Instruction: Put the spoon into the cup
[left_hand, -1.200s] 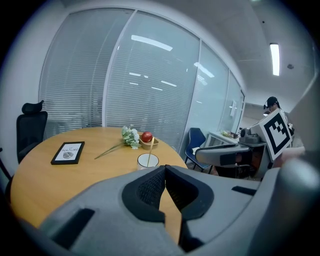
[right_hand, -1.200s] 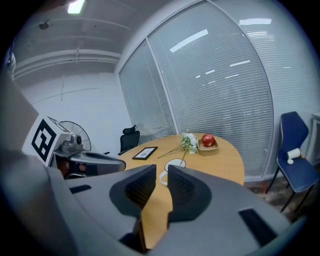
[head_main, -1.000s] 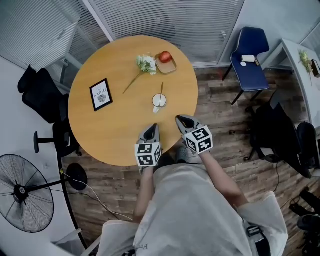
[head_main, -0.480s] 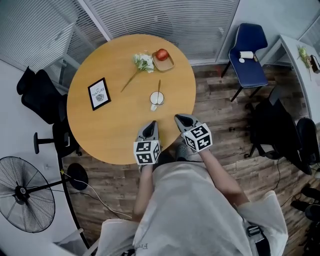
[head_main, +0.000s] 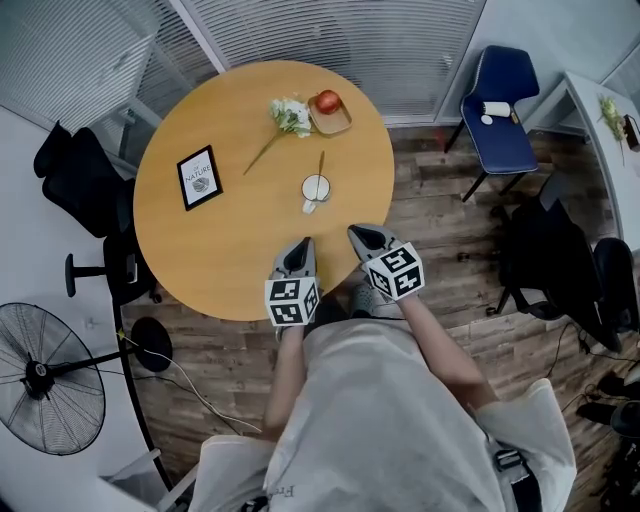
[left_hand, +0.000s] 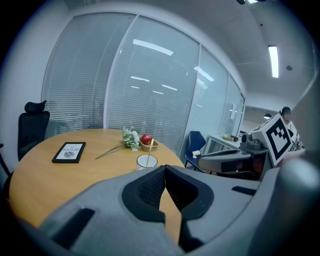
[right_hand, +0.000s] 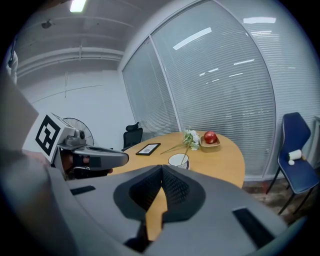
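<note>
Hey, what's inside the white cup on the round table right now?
A gold spoon stands in the cup, its handle leaning out over the far rim. The spoon's bowl end is covered by the cup wall, and any liquid inside can't be told.

White cup (head_main: 316, 188) upright on round wooden bench (head_main: 230, 240), right of centre. Slim gold-toned spoon (head_main: 320, 166) stands inside, handle leaning out over far rim.

The spoon (head_main: 321, 166) stands in the cup (head_main: 316, 189) on the table (head_main: 230, 240).
</note>
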